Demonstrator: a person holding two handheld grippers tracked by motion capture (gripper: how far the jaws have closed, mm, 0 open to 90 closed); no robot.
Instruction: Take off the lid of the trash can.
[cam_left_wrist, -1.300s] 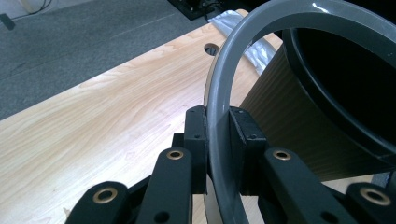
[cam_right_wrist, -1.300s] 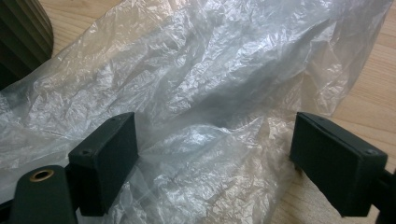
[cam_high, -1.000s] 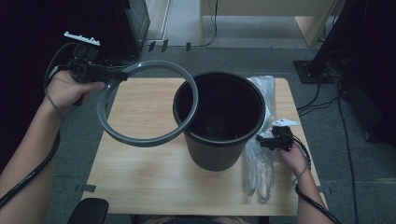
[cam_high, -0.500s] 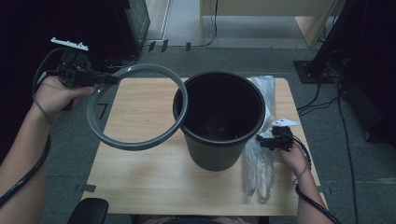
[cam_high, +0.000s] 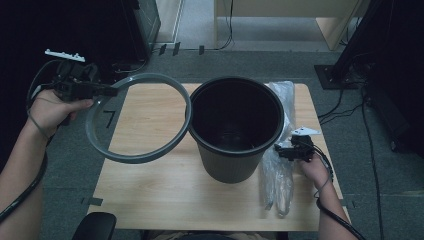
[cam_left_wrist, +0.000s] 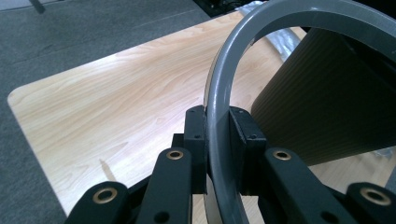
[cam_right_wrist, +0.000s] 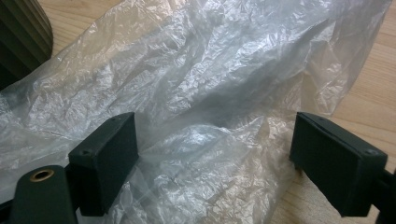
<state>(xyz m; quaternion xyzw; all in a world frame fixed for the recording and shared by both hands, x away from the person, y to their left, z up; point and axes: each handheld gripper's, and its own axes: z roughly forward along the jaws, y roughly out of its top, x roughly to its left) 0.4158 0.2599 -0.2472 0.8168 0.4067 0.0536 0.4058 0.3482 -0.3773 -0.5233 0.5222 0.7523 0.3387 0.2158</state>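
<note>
Table (cam_high: 150, 200): light wood, rounded corners, grey carpet around it. A "7" is marked on the top near the left edge, seen inside the ring's opening in the high view. Cables run over the floor at the right and behind the table; dark furniture at the back left.

Black bin (cam_high: 234, 130) stands upright about mid-table, slightly right of centre, open top, ribbed wall. It sits directly between the two grippers. Clear plastic bag (cam_high: 278, 170) lies flat along the bin's right side, running from the table's far edge toward the near edge, crumpled, touching or just beside the bin wall.

Grey ring (cam_high: 137, 117): big plastic hoop, held off the table over its left half, tilted. Its right arc comes right up to the bin's rim; can't tell from above whether it touches. In the left gripper view the bin wall (cam_left_wrist: 322, 107) sits close behind the hoop.

Left gripper (cam_high: 107, 91): at the table's left edge, pointing right. Jaws clamped on the ring's band, one pad on each face (cam_left_wrist: 217, 149), the gap between them only as wide as the band. The ring (cam_left_wrist: 219, 93) runs up and arcs over from the jaws.

Right gripper (cam_high: 280, 150): low at the right of the bin, over the bag. Jaws wide apart (cam_right_wrist: 215, 158), bag plastic (cam_right_wrist: 210, 93) spread between and beyond them, pads not pressing on it. The left pad looks to sit against the film; can't tell for sure.
</note>
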